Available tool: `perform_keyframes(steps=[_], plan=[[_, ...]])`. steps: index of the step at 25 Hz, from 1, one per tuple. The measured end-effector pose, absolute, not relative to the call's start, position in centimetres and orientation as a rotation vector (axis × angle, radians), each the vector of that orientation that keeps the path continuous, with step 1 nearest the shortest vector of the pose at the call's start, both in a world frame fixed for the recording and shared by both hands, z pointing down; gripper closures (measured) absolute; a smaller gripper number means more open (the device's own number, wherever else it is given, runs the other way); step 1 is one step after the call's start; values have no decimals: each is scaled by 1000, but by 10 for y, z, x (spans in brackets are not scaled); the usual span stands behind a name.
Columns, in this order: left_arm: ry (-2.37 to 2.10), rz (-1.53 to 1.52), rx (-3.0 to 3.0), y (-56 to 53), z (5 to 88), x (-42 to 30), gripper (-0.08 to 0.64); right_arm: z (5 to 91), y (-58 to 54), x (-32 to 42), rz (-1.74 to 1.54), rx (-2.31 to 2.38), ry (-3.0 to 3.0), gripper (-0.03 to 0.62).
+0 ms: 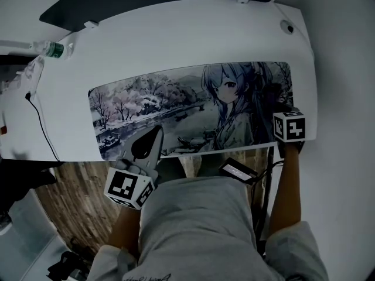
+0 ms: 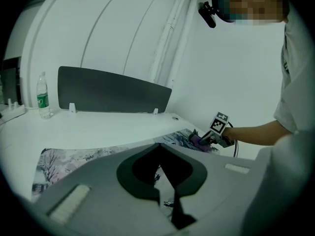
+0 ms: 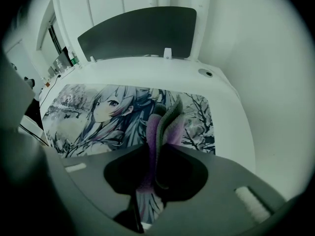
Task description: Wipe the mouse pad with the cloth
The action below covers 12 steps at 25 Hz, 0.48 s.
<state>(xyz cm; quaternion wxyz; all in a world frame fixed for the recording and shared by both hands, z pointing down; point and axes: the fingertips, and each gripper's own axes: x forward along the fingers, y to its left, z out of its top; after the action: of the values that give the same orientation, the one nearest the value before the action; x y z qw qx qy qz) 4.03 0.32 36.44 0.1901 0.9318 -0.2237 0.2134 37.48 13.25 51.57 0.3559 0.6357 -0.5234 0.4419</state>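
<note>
Cloth | pinched in right claw | over mouse pad | left claw closed

Dim, bluish, evenly lit frames with strong fisheye bending and dark corners.

White desk spans everything ahead of both tools. Dark partition panel stands upright along its far edge, beyond left gripper and right gripper. Two white clips at the panel's base. Clear water bottle, green label, upright, far left of left gripper. Black cable runs across the desk left of left gripper. Round grommet in the corner beyond right gripper. Small black box below the desk's near edge, between the grippers. Wood-grain floor below, on left gripper's side.
</note>
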Motion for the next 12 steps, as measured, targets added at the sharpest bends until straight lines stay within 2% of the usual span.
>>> perform_keyframes(steps=[12], plan=[[-599, 571, 2630, -23, 367, -19, 541, 517, 105, 308, 1125, 1625, -1342, 499]])
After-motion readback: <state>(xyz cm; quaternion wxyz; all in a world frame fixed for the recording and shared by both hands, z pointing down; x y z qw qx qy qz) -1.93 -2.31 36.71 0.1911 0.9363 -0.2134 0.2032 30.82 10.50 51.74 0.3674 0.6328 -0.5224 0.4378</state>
